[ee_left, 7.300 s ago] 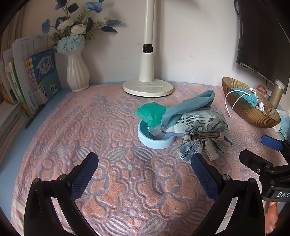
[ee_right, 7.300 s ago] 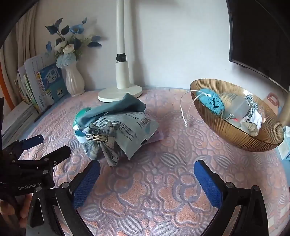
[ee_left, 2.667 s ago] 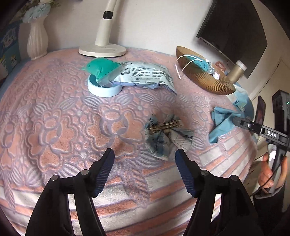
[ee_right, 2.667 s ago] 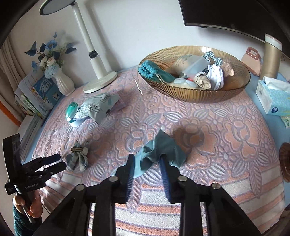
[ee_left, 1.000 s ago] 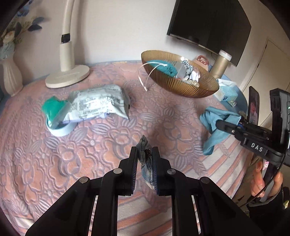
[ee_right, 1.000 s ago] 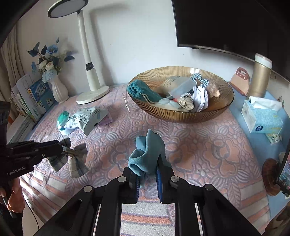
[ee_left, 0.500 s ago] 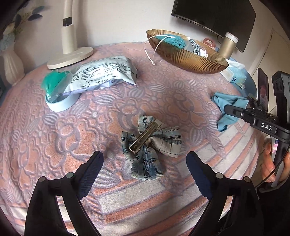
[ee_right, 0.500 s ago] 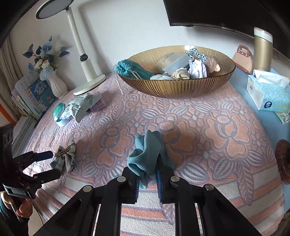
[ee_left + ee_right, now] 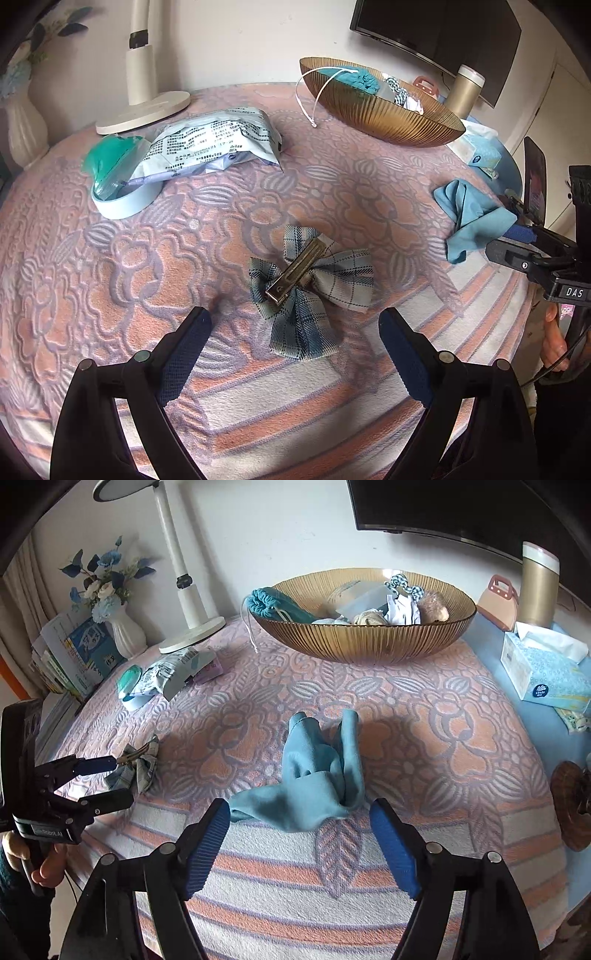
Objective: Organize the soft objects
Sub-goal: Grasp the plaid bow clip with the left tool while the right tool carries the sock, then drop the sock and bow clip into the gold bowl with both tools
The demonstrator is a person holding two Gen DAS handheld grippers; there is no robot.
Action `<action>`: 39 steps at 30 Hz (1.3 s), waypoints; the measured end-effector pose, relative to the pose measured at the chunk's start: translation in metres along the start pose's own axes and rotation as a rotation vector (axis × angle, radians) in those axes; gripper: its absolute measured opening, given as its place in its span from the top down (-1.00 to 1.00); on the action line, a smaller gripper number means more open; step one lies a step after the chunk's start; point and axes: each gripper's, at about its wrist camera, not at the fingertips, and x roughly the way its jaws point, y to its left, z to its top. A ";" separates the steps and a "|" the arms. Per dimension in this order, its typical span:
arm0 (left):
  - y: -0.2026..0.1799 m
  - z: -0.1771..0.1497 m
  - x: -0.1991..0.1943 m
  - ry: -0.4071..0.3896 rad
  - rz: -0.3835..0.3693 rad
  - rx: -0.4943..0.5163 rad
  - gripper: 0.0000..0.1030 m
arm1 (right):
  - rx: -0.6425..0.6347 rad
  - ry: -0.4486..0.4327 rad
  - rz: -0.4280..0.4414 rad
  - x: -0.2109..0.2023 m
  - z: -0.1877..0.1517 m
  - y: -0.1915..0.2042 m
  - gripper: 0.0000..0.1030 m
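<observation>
Since 0.5 s earlier the right tongs (image 9: 300,843) had let go of the teal cloth (image 9: 317,775), which now lay crumpled on the patterned worktop (image 9: 424,738) just ahead of the parted blue pads, touching neither that I could tell. The left tongs (image 9: 291,354) also stood wide apart, as they had half a second before, with the plaid bow clip (image 9: 310,280) flat on the worktop between and just beyond the fingertips, its metal clasp facing up. From the left view the teal cloth sat well to the right of the bow, near the worktop edge. Farther back a printed plastic packet (image 9: 214,144) rested partly over a pale blue dish (image 9: 125,199) holding something green. The ribbed amber bowl (image 9: 369,638) stood near the wall, filled with a teal knitted pouch (image 9: 269,603) and other small soft items, a white cord hanging over its rim. A white lamp base (image 9: 192,633), a vase of blue flowers (image 9: 125,631) and a tissue box (image 9: 546,668) ringed the scene
</observation>
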 end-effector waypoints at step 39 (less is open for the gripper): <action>-0.064 0.168 -0.080 -0.432 -0.127 0.017 0.68 | 0.026 -0.308 -0.208 -0.077 0.102 -0.013 0.72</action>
